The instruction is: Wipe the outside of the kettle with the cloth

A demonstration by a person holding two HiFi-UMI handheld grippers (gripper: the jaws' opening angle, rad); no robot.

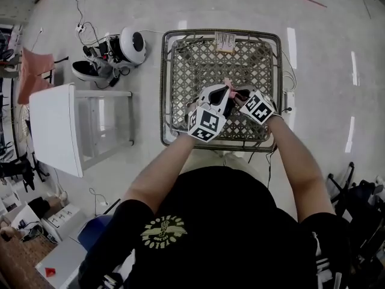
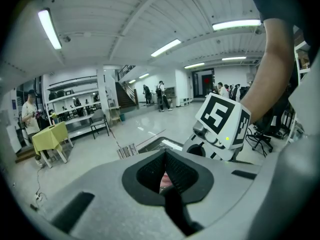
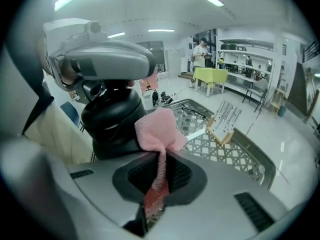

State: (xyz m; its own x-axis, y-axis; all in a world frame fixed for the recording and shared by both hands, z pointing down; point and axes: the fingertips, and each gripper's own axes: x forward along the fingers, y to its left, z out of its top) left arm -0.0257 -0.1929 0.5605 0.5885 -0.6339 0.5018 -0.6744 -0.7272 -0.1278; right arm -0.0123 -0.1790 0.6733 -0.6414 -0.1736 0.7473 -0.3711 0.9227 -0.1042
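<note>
Slippage worries me: my right tongs (image 3: 160,159) pinch the pink towelling cloth (image 3: 157,126) beside the black rounded kettle (image 3: 107,121) over the metal lattice bench (image 1: 192,65), left tongs (image 2: 165,156) nearly closed; rubbing could tug it free.

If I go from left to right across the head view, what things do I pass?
White table → round white device → left gripper → right gripper.
</note>
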